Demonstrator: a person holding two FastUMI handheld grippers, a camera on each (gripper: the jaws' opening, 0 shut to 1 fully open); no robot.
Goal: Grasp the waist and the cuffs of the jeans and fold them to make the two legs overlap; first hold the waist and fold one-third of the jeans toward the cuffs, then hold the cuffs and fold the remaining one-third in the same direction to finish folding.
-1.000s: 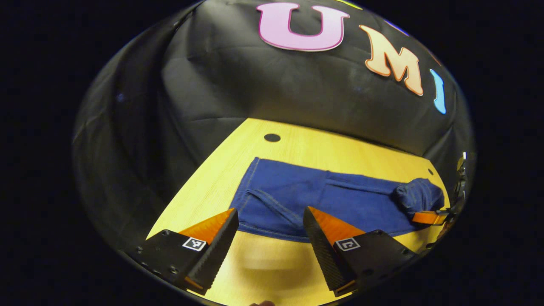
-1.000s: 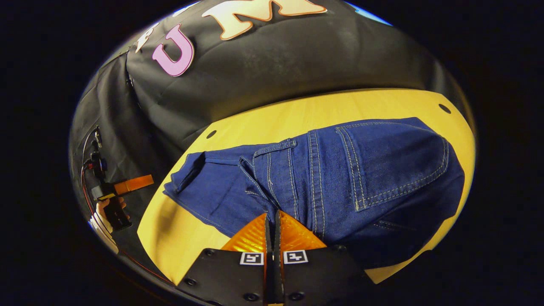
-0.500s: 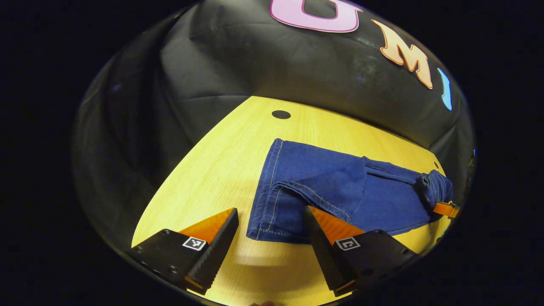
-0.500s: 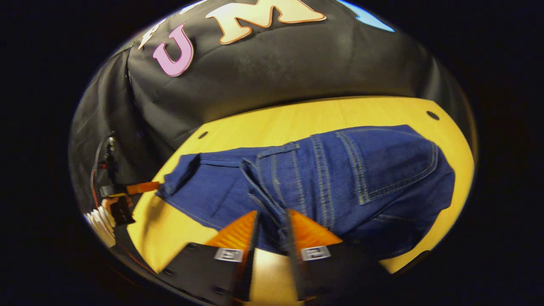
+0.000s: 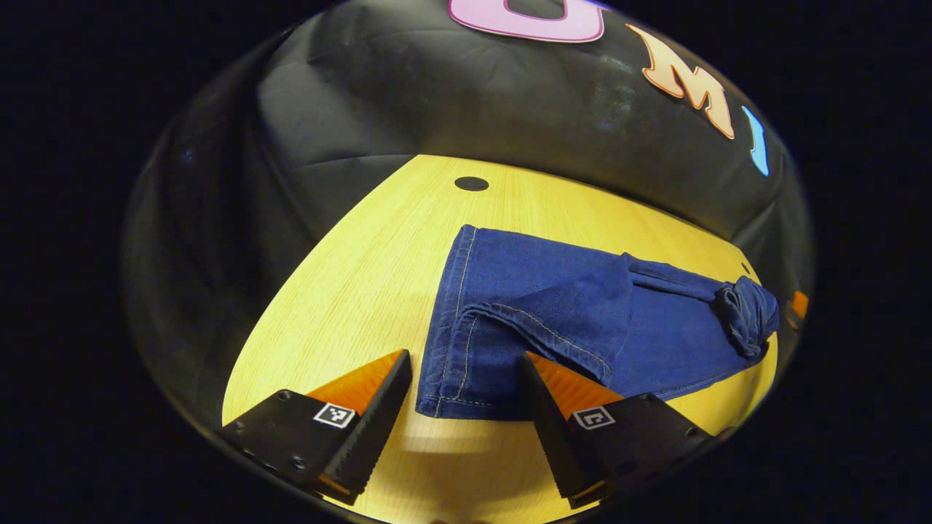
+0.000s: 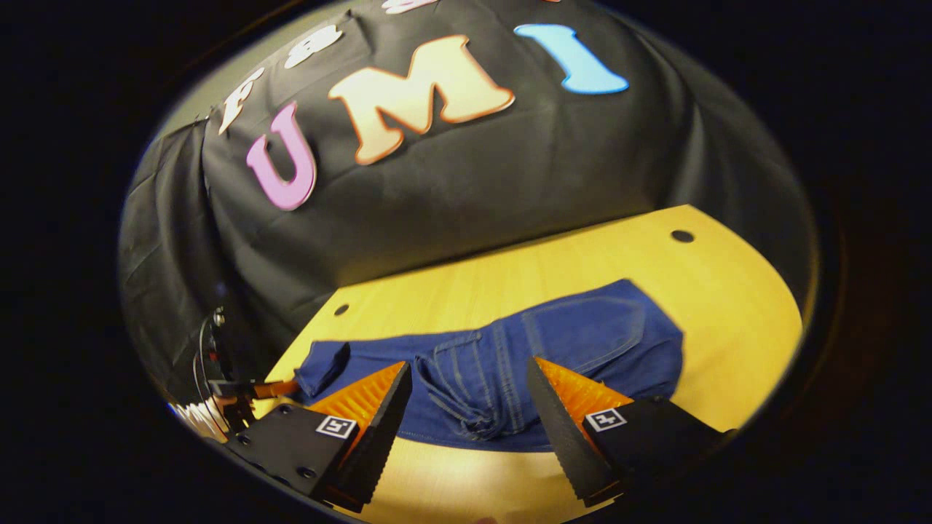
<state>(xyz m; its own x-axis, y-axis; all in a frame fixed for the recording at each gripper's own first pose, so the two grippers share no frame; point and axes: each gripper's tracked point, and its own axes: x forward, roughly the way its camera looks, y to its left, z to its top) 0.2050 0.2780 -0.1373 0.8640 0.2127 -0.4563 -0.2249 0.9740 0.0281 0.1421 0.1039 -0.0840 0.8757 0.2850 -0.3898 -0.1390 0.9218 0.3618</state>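
Blue denim jeans [image 5: 582,320] lie flat on the yellow worktop [image 5: 364,291], waist folded over the legs. Both the left hand-held gripper [image 5: 466,407] and right hand-held gripper [image 6: 466,407] hover wide apart, empty. Right gripper view reveals a back pocket [image 6: 590,327].

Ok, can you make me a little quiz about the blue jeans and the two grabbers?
1. True or false: the right gripper is clamped shut on the jeans.
2. Which end of the jeans lies nearest the left gripper? A) the waist B) the cuffs C) a back pocket
3. Fill in: the jeans lie on a yellow wooden ____.

Key:
1. False. Its fingers stand apart, with the bunched waist between them but not pinched.
2. B. The stitched hems sit between its open fingers.
3. Table.
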